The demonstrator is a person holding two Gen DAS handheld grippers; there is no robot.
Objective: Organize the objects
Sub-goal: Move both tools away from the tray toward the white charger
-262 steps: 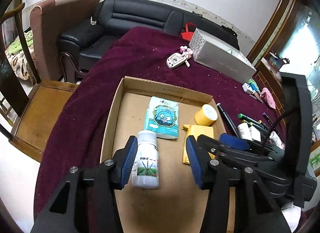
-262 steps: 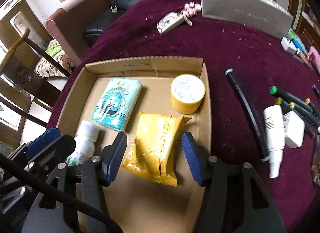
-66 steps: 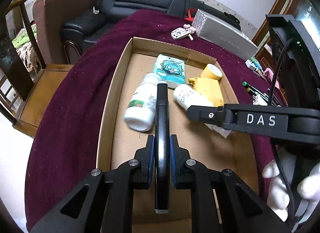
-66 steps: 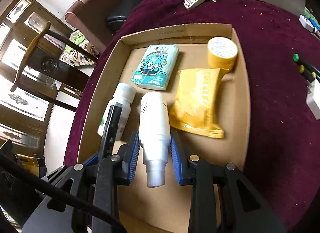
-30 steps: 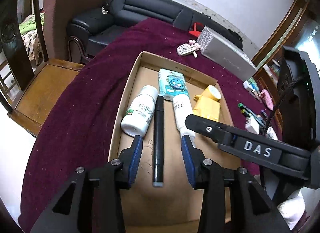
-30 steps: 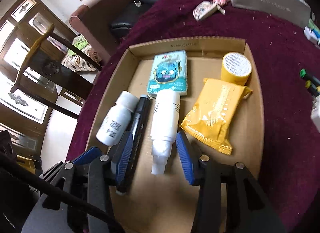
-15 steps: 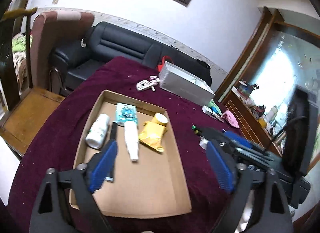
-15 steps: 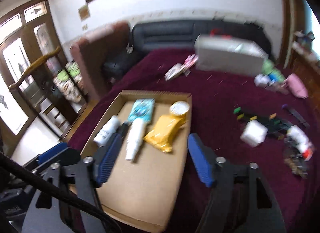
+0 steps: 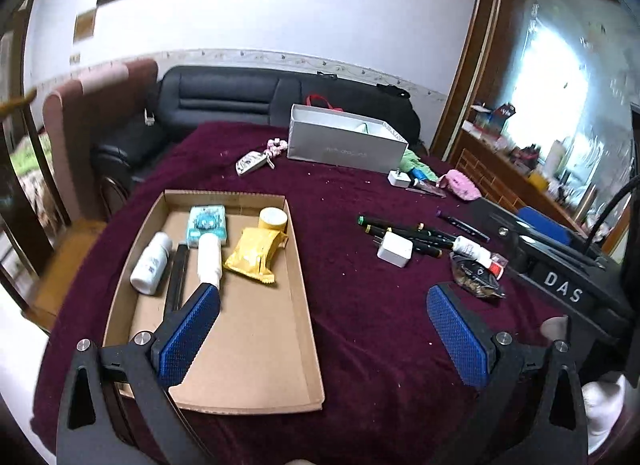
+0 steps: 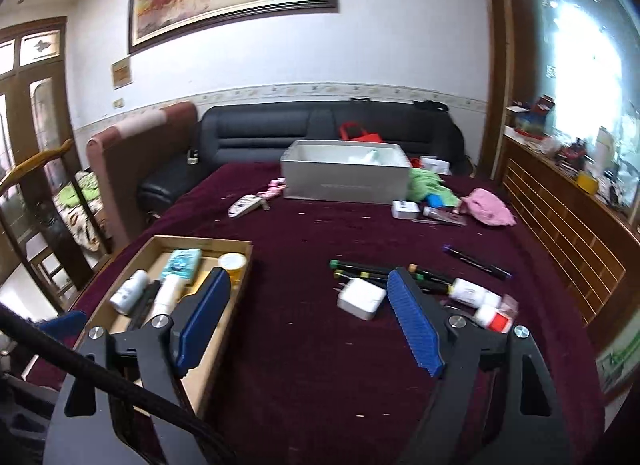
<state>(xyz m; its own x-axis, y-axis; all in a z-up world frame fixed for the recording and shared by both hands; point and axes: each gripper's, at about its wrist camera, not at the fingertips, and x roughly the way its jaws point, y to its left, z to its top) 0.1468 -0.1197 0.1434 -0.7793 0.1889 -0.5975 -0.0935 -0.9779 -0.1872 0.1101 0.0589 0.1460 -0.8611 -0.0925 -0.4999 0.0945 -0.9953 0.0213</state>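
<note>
Six items lie in the box (image 9: pixel 304 305): bottle (image 9: pixel 151 263), pen (image 9: pixel 178 277), spray (image 9: pixel 209 257), tissues (image 9: pixel 208 224), pouch (image 9: pixel 256 251), tape (image 9: pixel 273 219). Pen and spray, gripped two seconds ago, are now released side by side. Left gripper (image 9: pixel 324 329) and right gripper (image 10: pixel 310 317) have pulled back, both spread wide and empty. Markers (image 9: pixel 404 231), charger (image 9: pixel 395 250) remain on the cloth, likely next.

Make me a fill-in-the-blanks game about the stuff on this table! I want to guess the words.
1. The yellow snack packet lies inside the ____ tray.
2. The white charger plug rests on the dark ____ tablecloth.
3. The left gripper has its jaws wide ____.
4. The right gripper holds ____.

Missing words: cardboard; red; open; nothing
</note>
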